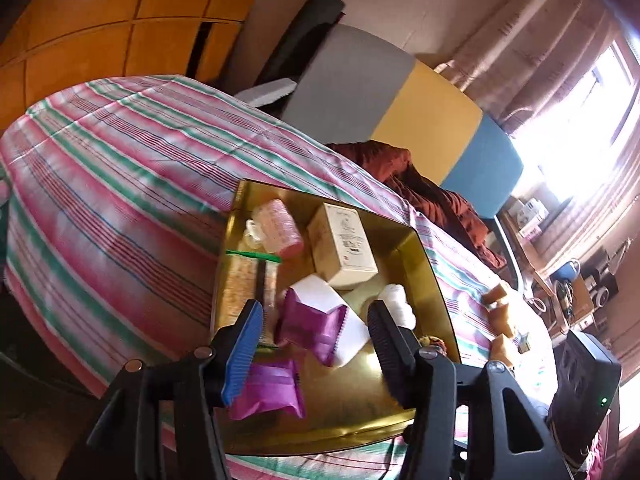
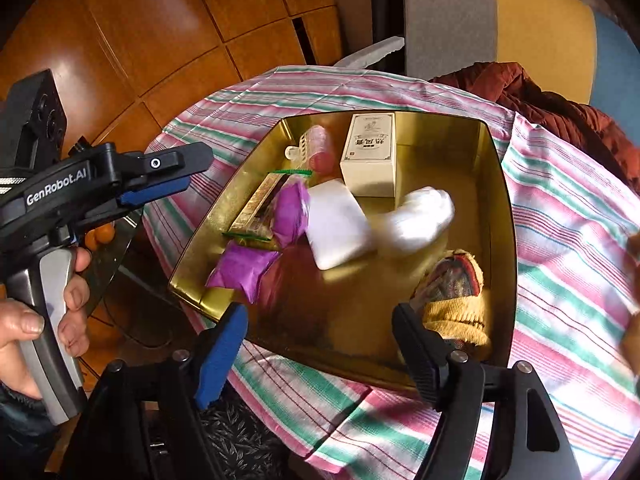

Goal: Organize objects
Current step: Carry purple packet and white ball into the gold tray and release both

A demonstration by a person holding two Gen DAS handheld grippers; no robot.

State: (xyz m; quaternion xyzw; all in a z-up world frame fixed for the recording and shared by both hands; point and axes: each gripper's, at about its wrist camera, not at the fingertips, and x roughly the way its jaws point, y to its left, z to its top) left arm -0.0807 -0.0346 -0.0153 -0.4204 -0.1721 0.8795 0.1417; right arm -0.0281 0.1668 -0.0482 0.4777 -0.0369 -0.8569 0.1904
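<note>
A gold tray (image 1: 434, 268) (image 2: 494, 184) sits on a striped cloth. It holds a cream box (image 1: 344, 244) (image 2: 370, 156), a pink cup (image 1: 278, 228) (image 2: 318, 148), a green-zip bag (image 1: 248, 280) (image 2: 260, 204), two purple packets (image 1: 312, 324) (image 2: 242, 266), a white pack (image 2: 338, 224), a blurred white sock roll (image 1: 396, 304) (image 2: 416, 216) and a yellow patterned sock (image 2: 456, 296). My left gripper (image 1: 315, 306) (image 2: 196, 172) is open over the tray, one purple packet lying below its gap, untouched. My right gripper (image 2: 320, 308) stands open at the tray's near wall, the yellow sock beside its black finger.
The striped cloth (image 2: 568, 248) covers a round table. Behind it stands a chair with a grey, yellow and blue back (image 2: 532, 28) and a rust-brown jacket (image 2: 560, 112). Wooden floor (image 2: 160, 20) lies to the left. A hand (image 2: 24, 320) grips the left gripper's handle.
</note>
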